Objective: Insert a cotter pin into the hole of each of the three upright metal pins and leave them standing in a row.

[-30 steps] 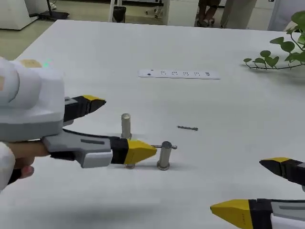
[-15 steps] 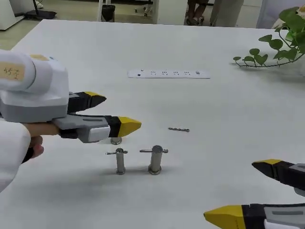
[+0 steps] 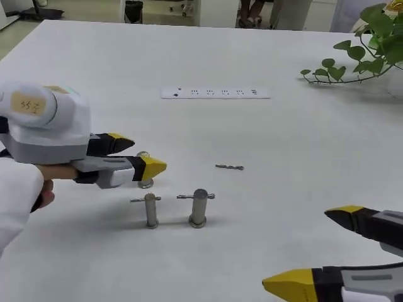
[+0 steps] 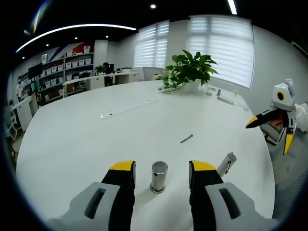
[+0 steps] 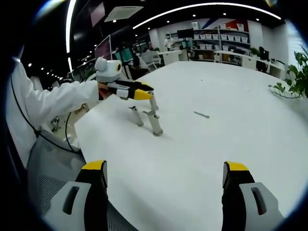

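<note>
Left gripper view: the bare pin (image 4: 159, 178) stands upright between the spread jaws of my left hand-held gripper (image 4: 162, 166), untouched, so I judge a straight squeeze takes it. It is a smooth steel cylinder with a flared foot. Beyond it to the right, the thin wire cotter pin (image 4: 186, 138) lies flat on the matte white surface (image 3: 302, 138). My right hand-held gripper (image 3: 308, 248), spread and empty, is well apart from the bare pin.

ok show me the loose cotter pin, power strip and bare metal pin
loose cotter pin (image 3: 229, 167), head view, mid shaft
power strip (image 3: 216, 93), head view, top face
bare metal pin (image 4: 158, 177), left gripper view, its side
</note>
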Action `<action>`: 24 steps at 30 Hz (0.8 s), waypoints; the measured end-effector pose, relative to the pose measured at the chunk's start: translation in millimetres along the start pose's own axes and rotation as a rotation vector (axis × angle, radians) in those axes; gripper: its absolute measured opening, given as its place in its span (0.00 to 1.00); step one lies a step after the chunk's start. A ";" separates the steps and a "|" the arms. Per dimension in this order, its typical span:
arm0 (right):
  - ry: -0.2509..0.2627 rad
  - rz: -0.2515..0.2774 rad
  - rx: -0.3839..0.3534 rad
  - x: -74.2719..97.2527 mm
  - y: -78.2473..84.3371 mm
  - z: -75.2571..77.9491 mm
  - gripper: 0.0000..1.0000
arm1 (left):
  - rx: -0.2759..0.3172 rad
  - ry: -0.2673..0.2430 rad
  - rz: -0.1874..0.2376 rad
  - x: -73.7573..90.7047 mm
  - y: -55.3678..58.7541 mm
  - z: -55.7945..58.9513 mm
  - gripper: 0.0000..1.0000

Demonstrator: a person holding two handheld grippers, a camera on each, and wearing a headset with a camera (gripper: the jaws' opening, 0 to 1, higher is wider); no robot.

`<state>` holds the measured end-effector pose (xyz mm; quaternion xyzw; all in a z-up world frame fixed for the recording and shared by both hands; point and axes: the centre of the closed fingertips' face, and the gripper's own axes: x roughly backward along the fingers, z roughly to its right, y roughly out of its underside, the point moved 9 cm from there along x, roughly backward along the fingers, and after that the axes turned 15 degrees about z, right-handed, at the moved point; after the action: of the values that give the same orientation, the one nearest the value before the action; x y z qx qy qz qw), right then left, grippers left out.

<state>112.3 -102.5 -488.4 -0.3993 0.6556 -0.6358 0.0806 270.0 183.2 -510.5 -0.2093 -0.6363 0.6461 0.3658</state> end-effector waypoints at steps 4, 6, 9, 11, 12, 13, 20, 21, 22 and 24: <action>0.001 -0.006 0.000 0.2 1.6 0.6 0.97 | 0.056 -0.020 0.020 -1.1 7.0 -2.1 0.33; 0.001 -0.010 -0.004 -0.1 2.3 1.0 0.97 | 0.063 -0.019 0.017 -1.8 10.2 -2.6 0.28; -0.009 -0.012 0.000 -0.5 2.9 -0.2 0.96 | 0.055 -0.022 0.000 -3.2 14.8 -4.1 0.24; -0.010 -0.016 0.001 -1.5 3.6 -0.3 0.96 | 0.078 -0.019 0.000 -3.8 16.8 -3.9 0.23; -0.010 -0.018 0.001 -1.9 3.8 0.0 0.96 | 0.079 -0.020 0.002 -3.9 17.1 -4.1 0.21; -0.009 -0.021 0.001 -2.3 4.5 -0.1 0.96 | 0.072 -0.022 0.001 -4.4 17.8 -4.1 0.19; -0.009 -0.026 -0.008 -2.8 7.3 -0.3 0.95 | 0.068 -0.024 0.002 -7.8 21.6 -5.1 0.13; -0.011 -0.026 -0.008 -2.6 7.5 -1.0 0.95 | 0.055 -0.022 0.000 -8.6 22.5 -4.7 0.13; -0.014 -0.028 -0.008 -3.0 7.3 -1.2 0.95 | 0.066 -0.023 -0.004 -9.1 23.6 -4.5 0.12; -0.021 -0.030 -0.005 -3.3 7.6 -2.2 0.95 | 0.066 -0.024 -0.005 -9.3 25.3 -4.9 0.12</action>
<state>110.0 -99.7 -496.2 -0.4159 0.6503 -0.6311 0.0768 274.4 181.6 -537.4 -0.1877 -0.6196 0.6683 0.3664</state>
